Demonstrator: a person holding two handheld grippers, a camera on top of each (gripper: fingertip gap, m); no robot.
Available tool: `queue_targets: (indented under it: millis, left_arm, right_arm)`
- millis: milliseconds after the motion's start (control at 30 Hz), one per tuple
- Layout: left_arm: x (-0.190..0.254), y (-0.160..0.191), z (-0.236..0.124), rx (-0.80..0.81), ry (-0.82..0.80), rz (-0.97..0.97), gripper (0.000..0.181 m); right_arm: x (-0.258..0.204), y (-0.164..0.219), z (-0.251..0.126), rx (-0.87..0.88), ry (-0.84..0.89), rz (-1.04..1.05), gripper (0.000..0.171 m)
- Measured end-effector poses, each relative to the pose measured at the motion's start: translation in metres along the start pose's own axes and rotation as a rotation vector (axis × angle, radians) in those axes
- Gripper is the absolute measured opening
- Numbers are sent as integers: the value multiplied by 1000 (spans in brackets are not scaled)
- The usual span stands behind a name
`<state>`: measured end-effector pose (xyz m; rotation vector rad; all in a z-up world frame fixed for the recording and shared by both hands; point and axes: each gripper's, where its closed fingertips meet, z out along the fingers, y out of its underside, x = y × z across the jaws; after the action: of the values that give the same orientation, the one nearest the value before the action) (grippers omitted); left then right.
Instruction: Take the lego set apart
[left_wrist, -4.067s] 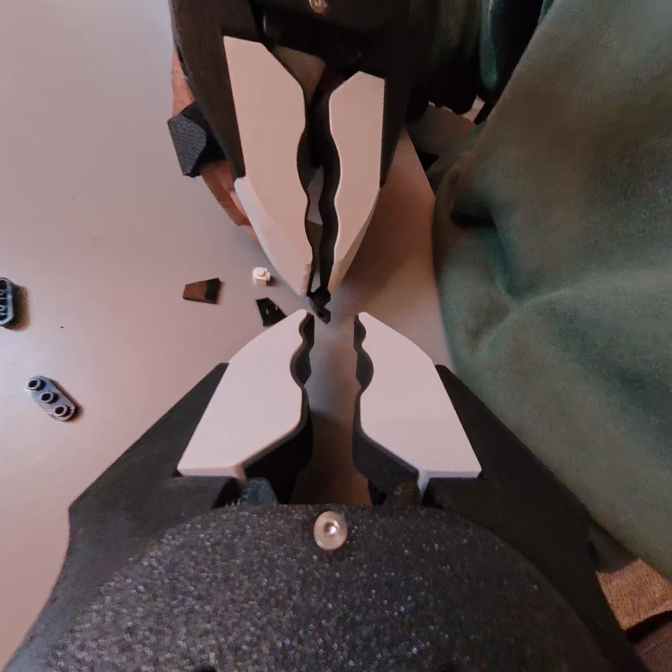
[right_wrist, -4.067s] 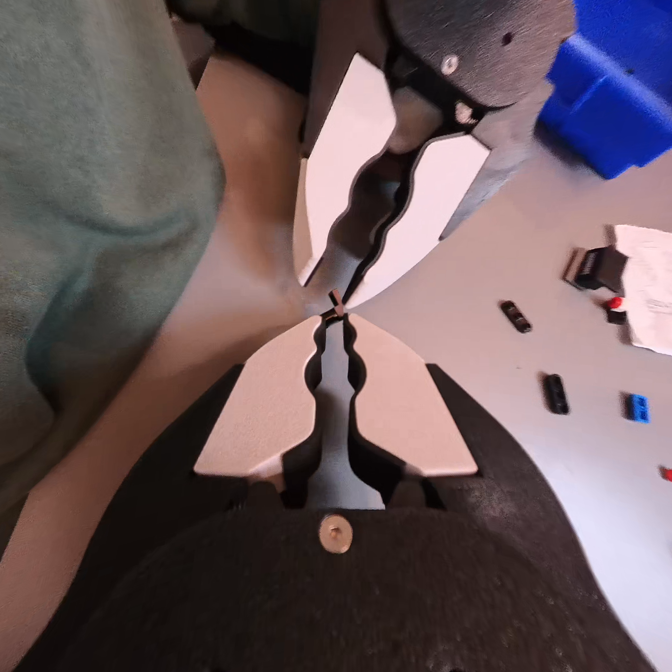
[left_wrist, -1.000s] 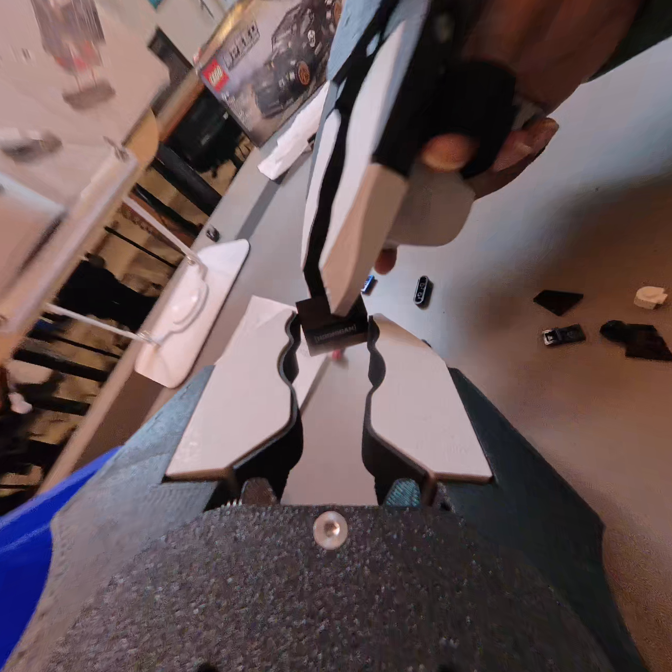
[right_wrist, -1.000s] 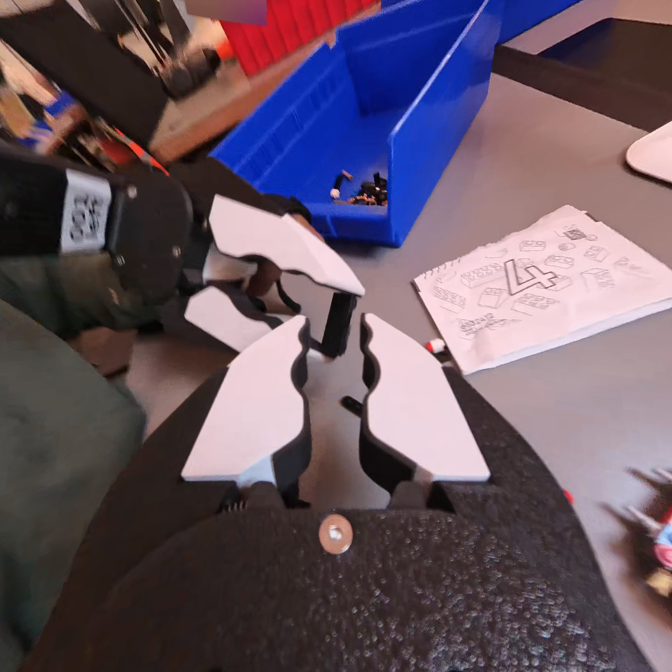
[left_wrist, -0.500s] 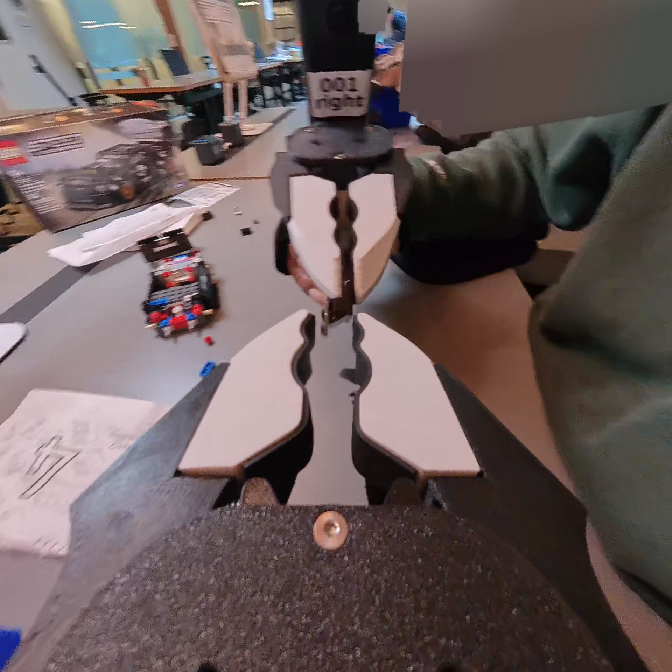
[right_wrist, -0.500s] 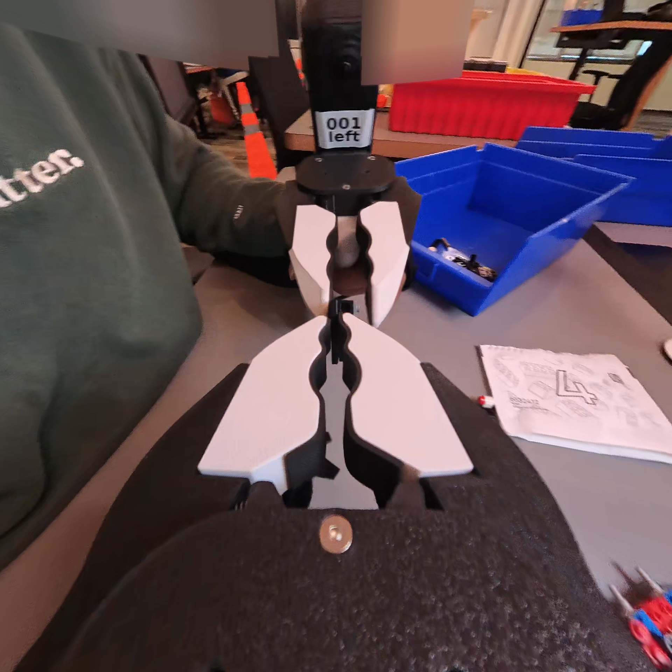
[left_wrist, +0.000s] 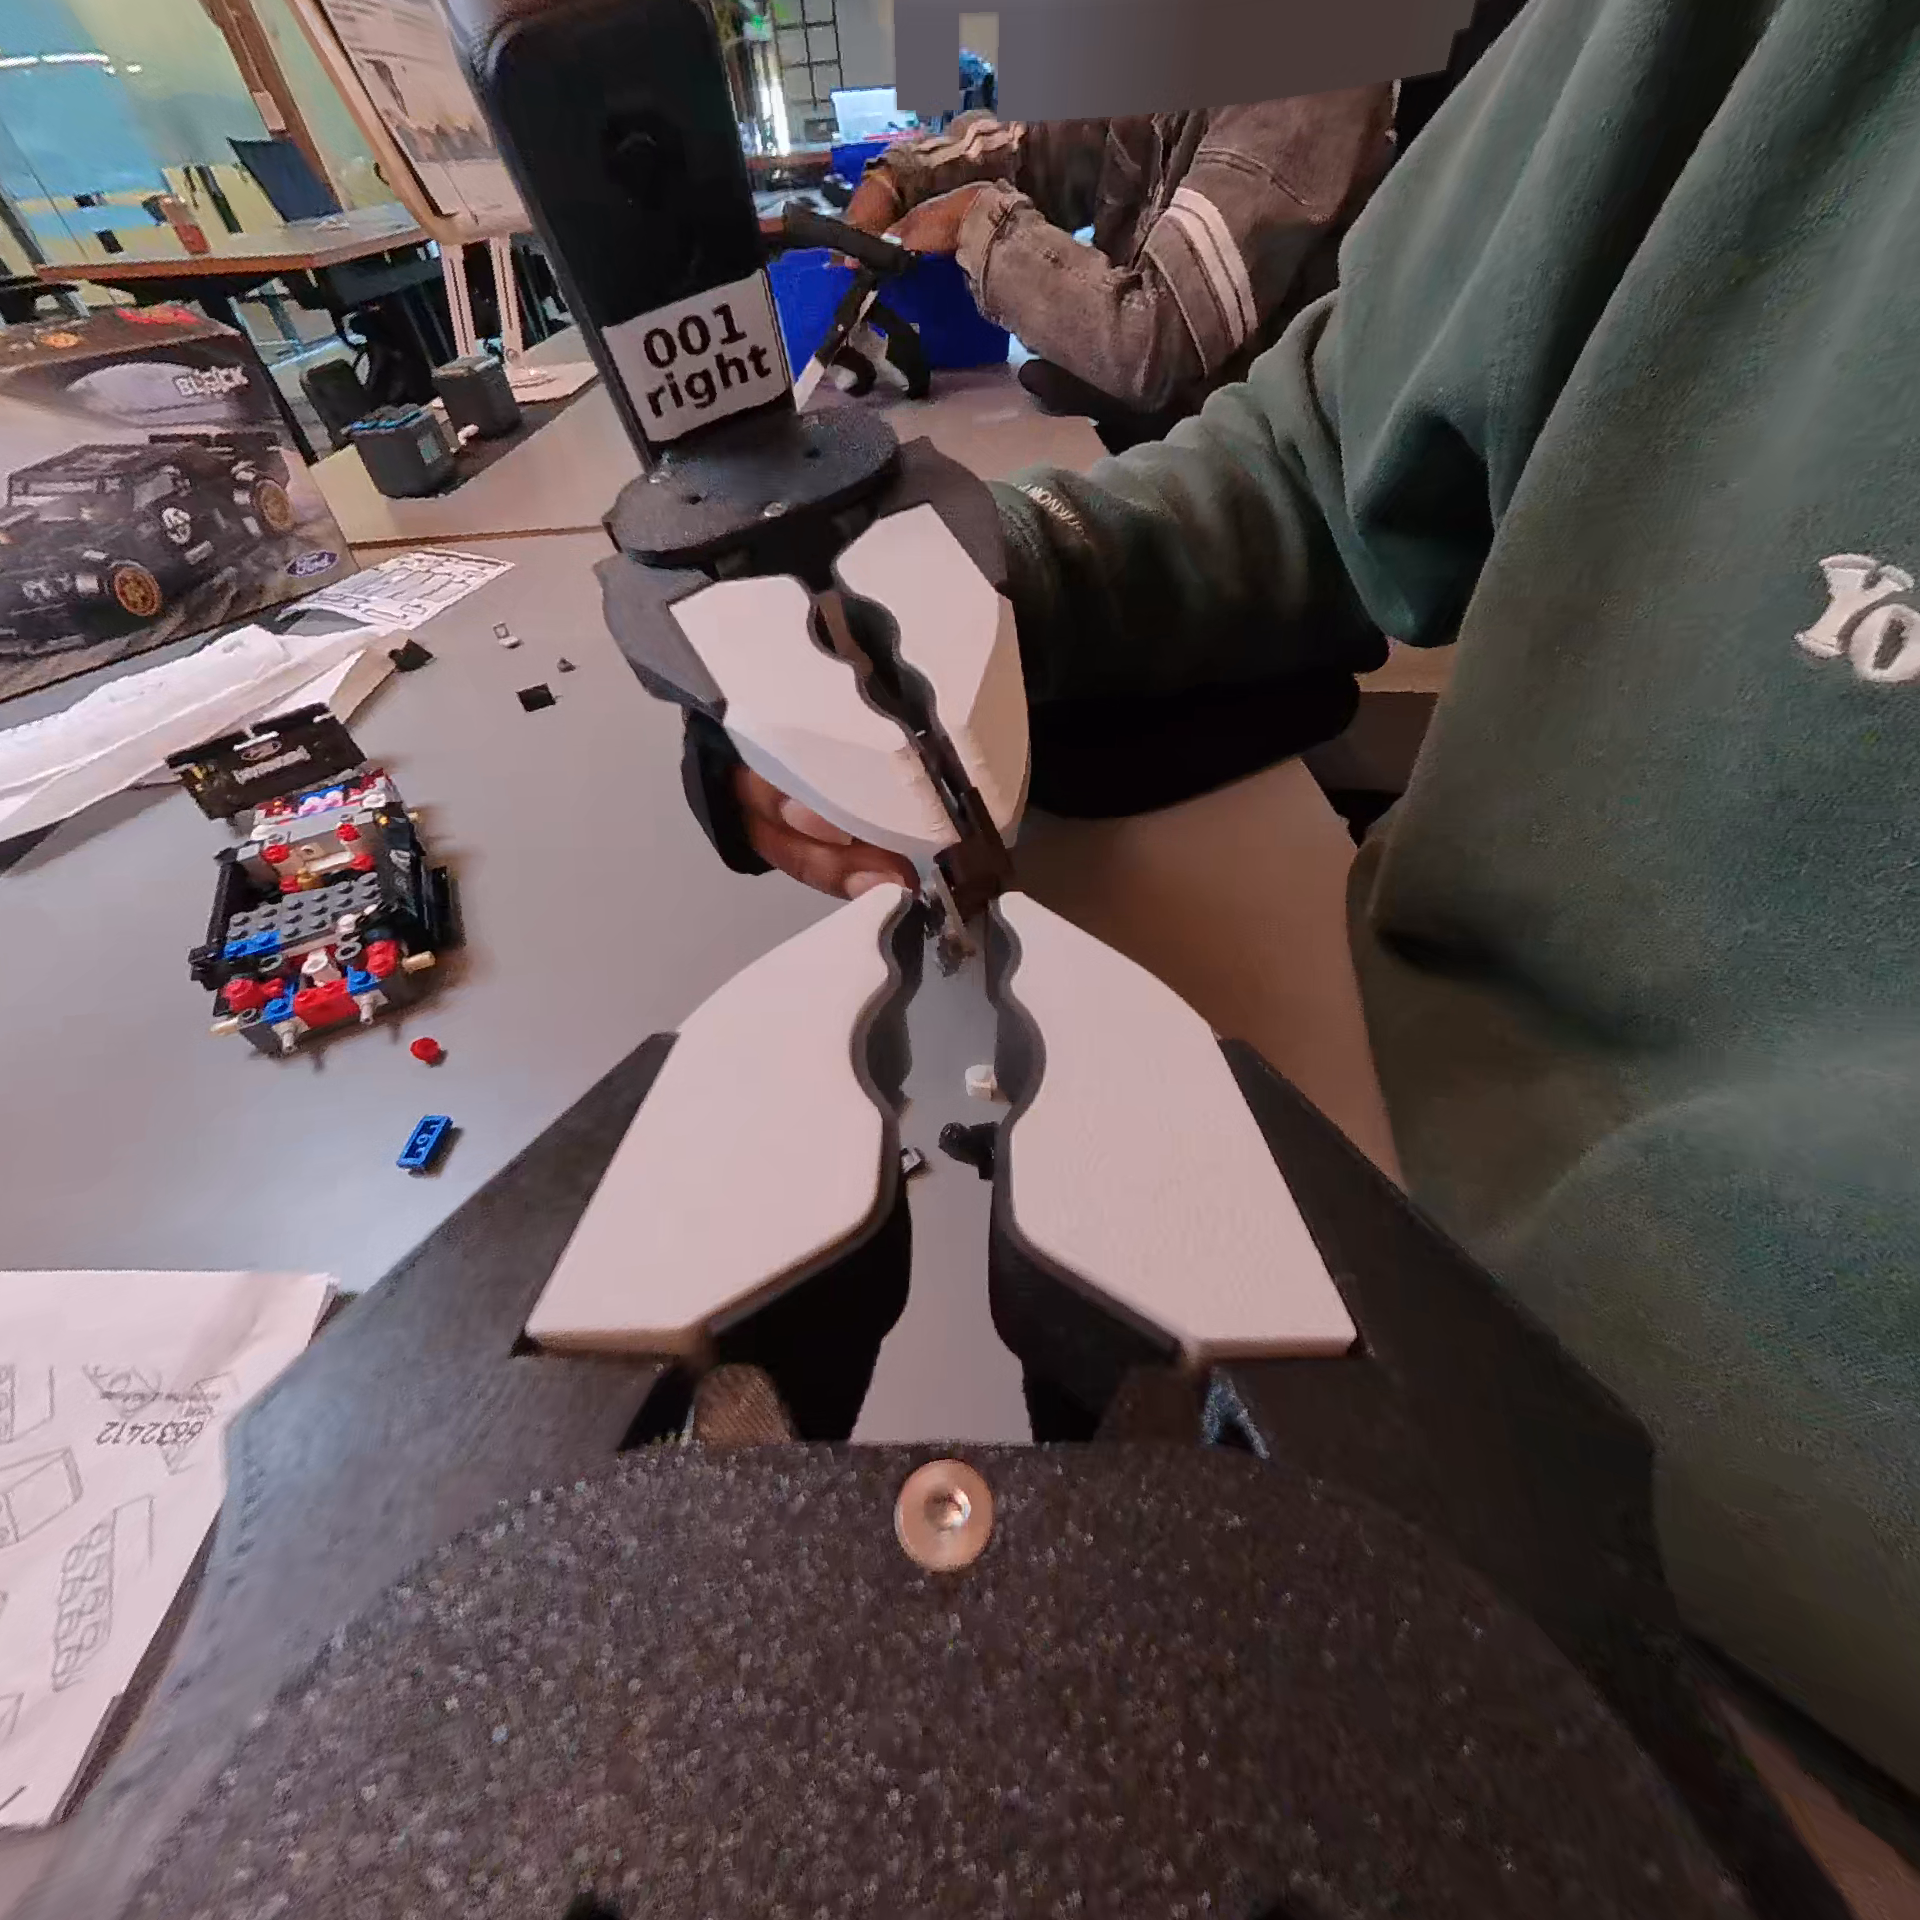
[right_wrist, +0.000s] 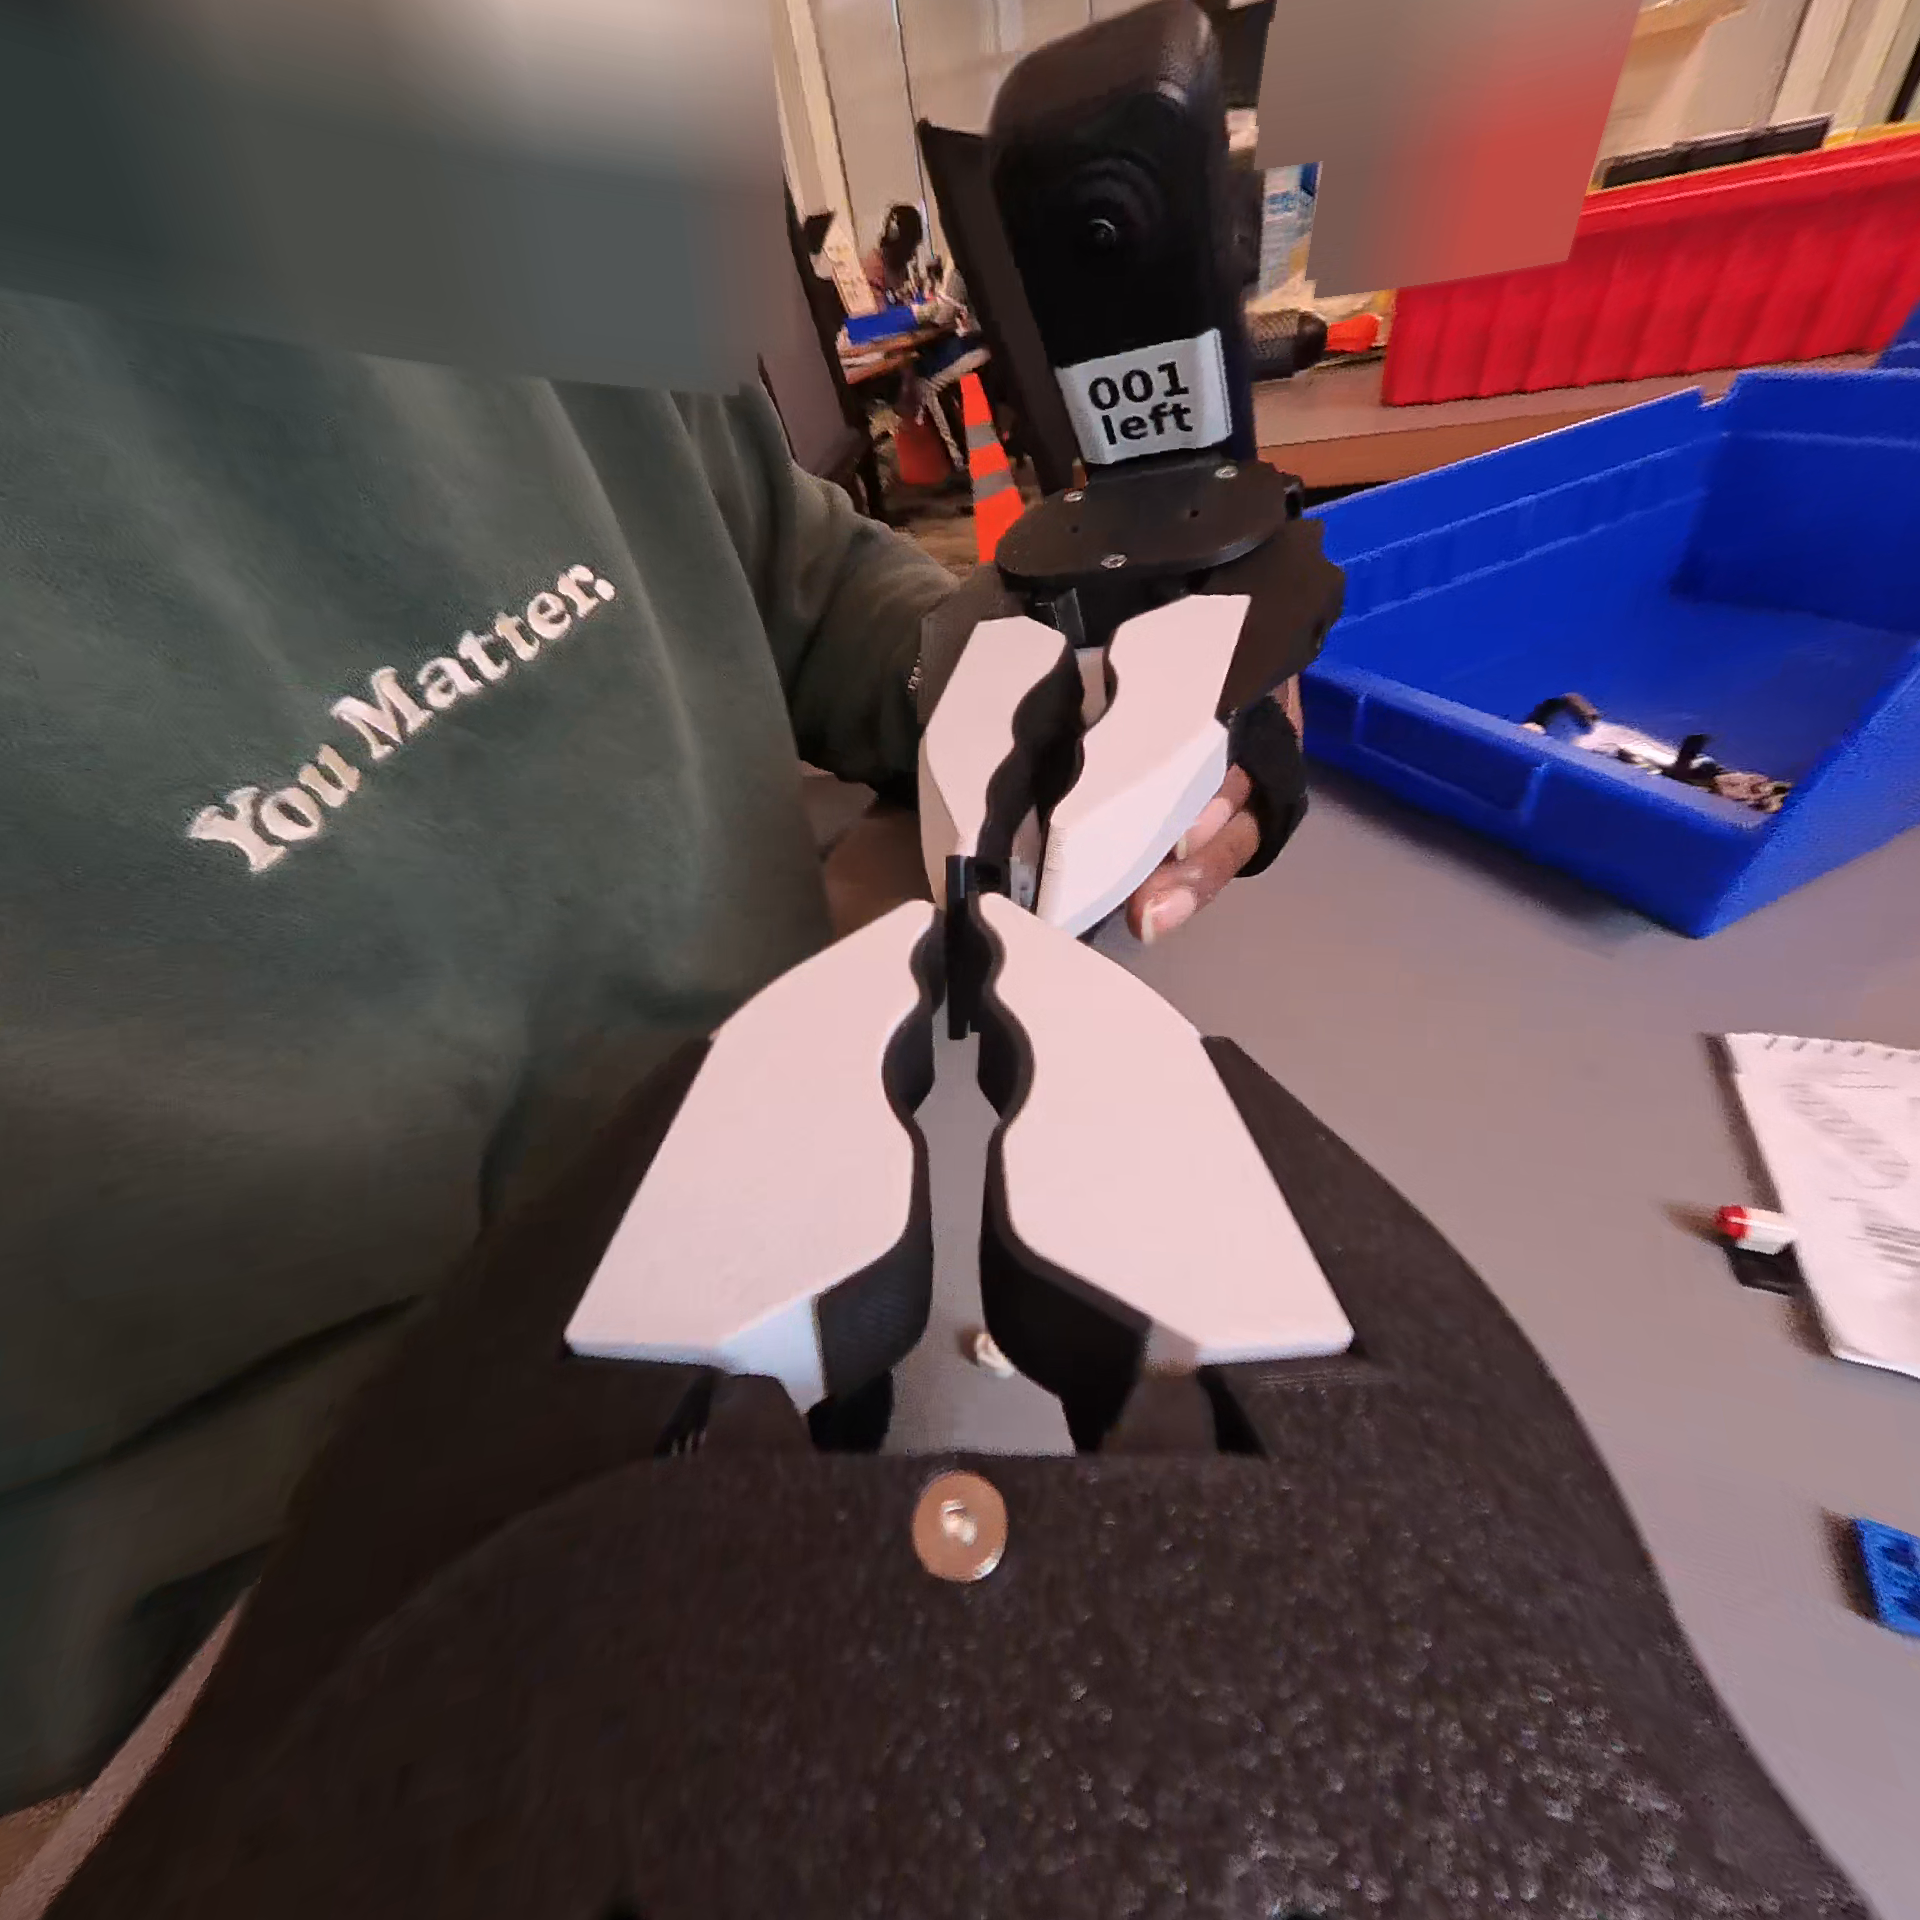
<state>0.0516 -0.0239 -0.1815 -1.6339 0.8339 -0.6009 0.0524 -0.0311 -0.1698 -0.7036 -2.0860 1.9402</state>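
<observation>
The left gripper (left_wrist: 948, 914) has narrowed since half a second ago. Both it and the right gripper (right_wrist: 956, 920), at 12 o'clock, clench the small black piece (right_wrist: 961, 971); a straight opposing pull should separate it.

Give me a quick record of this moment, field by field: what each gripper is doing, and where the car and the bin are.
right gripper: shut on thin black piece
left gripper: tips meeting the same piece; grip state unclear
lego car: partly stripped, on grey table
blue bin: on table, few parts inside
loose parts: blue plate, red stud
</observation>
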Motion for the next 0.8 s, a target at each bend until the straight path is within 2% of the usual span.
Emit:
queue_targets:
  millis: [133,267,367,467,533,600,700,767,800]
  left_arm:
    - [-5,1,0,-11,-20,-87,10]
    - [-27,22,0,-72,-99,-229,5]
    - [-30,23,-2,-41,-80,-312,4]
    - [-32,25,-3,-55,-91,-303,4]
    - [-38,30,-4,-65,-120,-322,4]
    - [-42,37,-5,-79,-121,-390,4]
    - [-49,53,-3,-148,-159,-413,4]
    - [-52,61,-2,-178,-183,-419,4]
    - [-53,63,-2,-186,-187,-419,4]
  right_arm:
    - [3,0,-2,-7,32,-23,3]
    - [0,-1,1,-91,105,-179,3]
    - [2,9,11,-209,182,-319,3]
    - [3,10,3,-174,155,-234,3]
    - [8,25,-6,-246,154,-123,3]
    - [25,51,-13,-361,224,-28,3]
    - [48,70,-17,-460,364,-44,3]
    - [58,75,-20,-535,451,-107,16]
    - [60,75,-20,-550,472,-123,18]
